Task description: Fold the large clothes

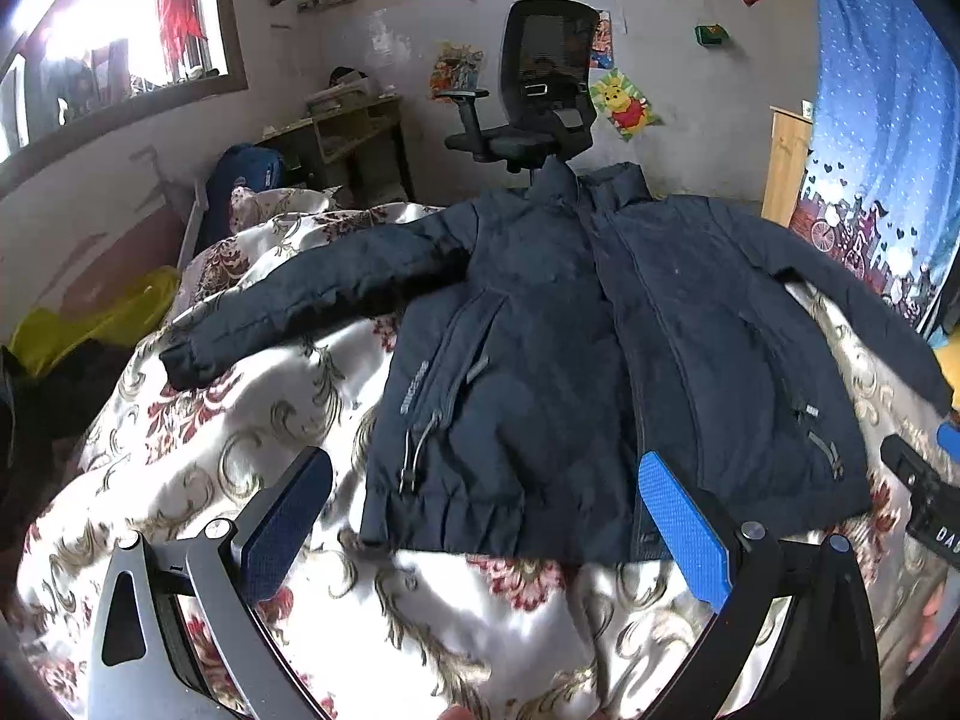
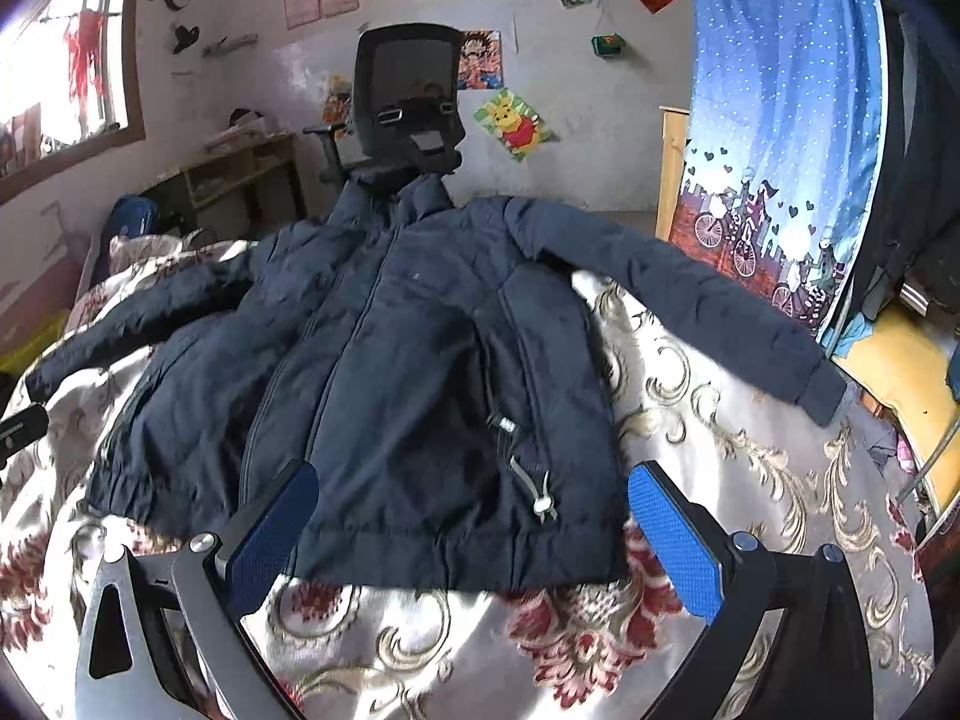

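Note:
A dark navy padded jacket [image 1: 558, 360] lies flat and front up on the bed, zipped, collar away from me, both sleeves spread out sideways. It also shows in the right wrist view [image 2: 408, 372]. My left gripper [image 1: 486, 516] is open and empty, its blue pads [image 1: 684, 528] hovering just above the jacket's bottom hem, left half. My right gripper [image 2: 474, 528] is open and empty over the hem's right half. The right gripper's edge shows at the far right of the left wrist view [image 1: 924, 480].
The bed has a white floral bedspread [image 1: 252, 420]. A black office chair [image 1: 528, 90] stands beyond the collar. A blue curtain [image 2: 780, 120] hangs at right, a window [image 1: 108, 30] at left. A yellow item [image 1: 90, 324] lies left of the bed.

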Demonstrator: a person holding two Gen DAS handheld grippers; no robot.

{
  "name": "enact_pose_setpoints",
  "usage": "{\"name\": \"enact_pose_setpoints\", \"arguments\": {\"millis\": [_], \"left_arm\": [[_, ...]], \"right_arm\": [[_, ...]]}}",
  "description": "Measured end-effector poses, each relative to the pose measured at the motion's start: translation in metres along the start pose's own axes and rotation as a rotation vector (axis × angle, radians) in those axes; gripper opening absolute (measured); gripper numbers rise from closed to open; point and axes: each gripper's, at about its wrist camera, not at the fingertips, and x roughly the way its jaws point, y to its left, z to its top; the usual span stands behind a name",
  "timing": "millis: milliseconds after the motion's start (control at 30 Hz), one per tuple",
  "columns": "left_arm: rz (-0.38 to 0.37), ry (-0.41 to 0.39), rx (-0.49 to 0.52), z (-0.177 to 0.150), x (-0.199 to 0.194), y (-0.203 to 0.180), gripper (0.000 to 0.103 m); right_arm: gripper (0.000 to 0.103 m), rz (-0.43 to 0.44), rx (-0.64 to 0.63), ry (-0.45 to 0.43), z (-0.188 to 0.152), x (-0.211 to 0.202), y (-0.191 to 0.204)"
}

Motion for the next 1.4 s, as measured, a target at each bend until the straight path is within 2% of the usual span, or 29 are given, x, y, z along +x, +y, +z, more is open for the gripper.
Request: {"name": "enact_pose_setpoints", "arguments": {"millis": [100,233,400,467,567,700,800,900,1000,1067,1167,1300,1400], "left_arm": [[0.004,0.004,0.008,0.022,0.002,-0.001,0.101],[0.006,-0.038,0.005,0.051,0.003,-0.006,0.101],[0.043,-0.047,0.015,0.086,0.013,-0.021,0.101],[0.075,-0.042,0.046,0.103,0.022,-0.030,0.101],[0.116,-0.047,0.109,0.130,0.037,-0.045,0.101],[0.135,-0.116,0.215,0.155,0.059,-0.063,0.101],[0.111,-0.173,0.278,0.164,0.080,-0.072,0.101],[0.080,-0.186,0.314,0.169,0.113,-0.081,0.101],[0.061,-0.149,0.332,0.176,0.157,-0.093,0.101],[0.038,-0.120,0.347,0.183,0.191,-0.106,0.101],[-0.005,-0.083,0.358,0.190,0.234,-0.129,0.101],[-0.103,-0.023,0.386,0.198,0.285,-0.175,0.101],[-0.172,-0.005,0.368,0.205,0.308,-0.206,0.100]], "right_arm": [[0.103,-0.001,0.025,-0.010,0.013,0.005,-0.008],[0.103,-0.003,0.068,-0.030,0.033,0.016,-0.023],[0.103,-0.008,0.088,-0.046,0.055,0.035,-0.043],[0.103,-0.020,0.115,-0.050,0.065,0.045,-0.055],[0.103,-0.009,0.220,-0.043,0.082,0.067,-0.082],[0.103,-0.023,0.363,-0.047,0.093,0.098,-0.116],[0.103,-0.058,0.402,-0.076,0.088,0.115,-0.129],[0.103,-0.102,0.467,-0.112,0.077,0.131,-0.144],[0.103,-0.102,0.613,-0.137,0.058,0.142,-0.162],[0.103,-0.105,0.720,-0.104,0.048,0.155,-0.176],[0.103,-0.104,0.794,-0.084,0.045,0.166,-0.196],[0.103,-0.088,0.870,-0.120,0.043,0.167,-0.219],[0.103,-0.073,0.932,-0.164,0.042,0.164,-0.233]]}}
